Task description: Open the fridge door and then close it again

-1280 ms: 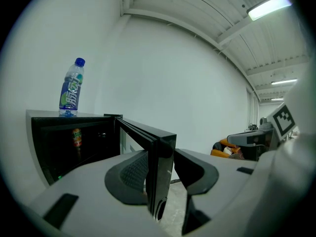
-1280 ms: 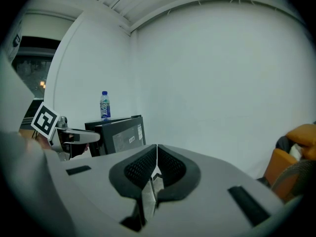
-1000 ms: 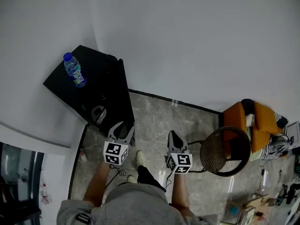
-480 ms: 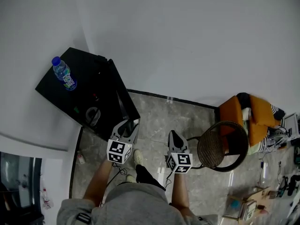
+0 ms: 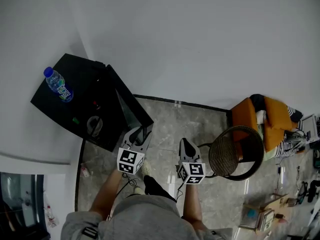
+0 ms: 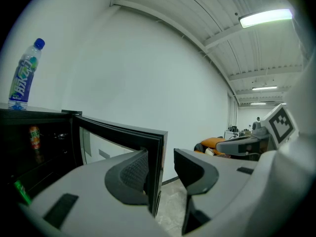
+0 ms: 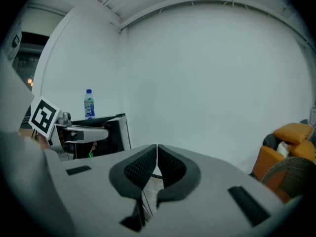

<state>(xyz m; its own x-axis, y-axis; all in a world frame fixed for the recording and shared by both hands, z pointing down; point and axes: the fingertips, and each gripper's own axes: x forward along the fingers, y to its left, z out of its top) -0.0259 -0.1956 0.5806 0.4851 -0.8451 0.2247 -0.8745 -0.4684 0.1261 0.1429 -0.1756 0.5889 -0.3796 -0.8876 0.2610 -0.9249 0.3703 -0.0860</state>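
the black fridge (image 5: 80, 79) holds a small orange drink (image 6: 33, 137) inside; a water bottle (image 5: 58, 85) stands on top. in front of the fridge, the left hand-held gripper (image 5: 140, 133) is half wide around the door (image 5: 127, 101) edge. the right hand-held gripper (image 5: 184, 144) is closed and empty. the door has swung wider than before.

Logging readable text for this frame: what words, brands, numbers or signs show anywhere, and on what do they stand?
Nothing here can be read as text.
Label of the bottle on top of the fridge: blue and green print, letters too blurred to read.
Label of the can inside the fridge: too small and dark to read.
Faces of the marker cubes: black-and-white square patterns only, no words or numbers.
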